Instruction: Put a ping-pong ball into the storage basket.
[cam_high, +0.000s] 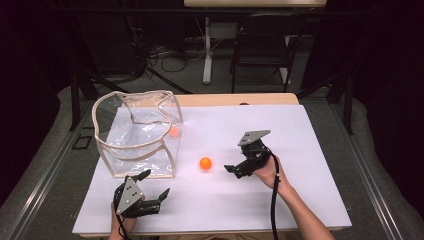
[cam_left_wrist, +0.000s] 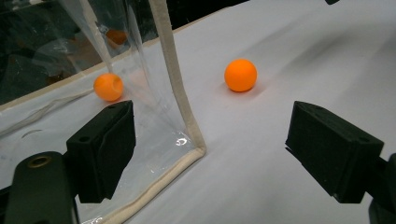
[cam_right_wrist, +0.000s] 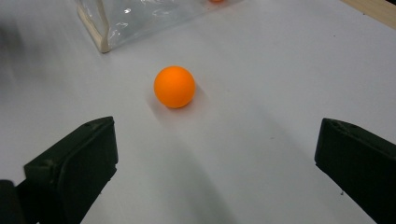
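A clear plastic bag (cam_high: 135, 135) with beige trim stands open at the table's left. One orange ball (cam_high: 174, 131) lies inside it. A second orange ball (cam_high: 205, 163) rests on the white sheet to the bag's right. My right gripper (cam_high: 237, 160) is just right of that ball, open, jaws pointing at it. In the right gripper view the ball (cam_right_wrist: 174, 87) sits ahead of my open right gripper (cam_right_wrist: 217, 158). My left gripper (cam_high: 156, 184) is open near the bag's front right corner. The left gripper view shows the bag's corner trim (cam_left_wrist: 180, 93), the inner ball (cam_left_wrist: 108, 87) and the loose ball (cam_left_wrist: 240, 74).
The white sheet (cam_high: 280, 200) covers the wooden table, whose far edge (cam_high: 235, 99) shows behind it. A dark chair (cam_high: 262, 45) and a table leg (cam_high: 207, 50) stand on the floor beyond. Black curtains close both sides.
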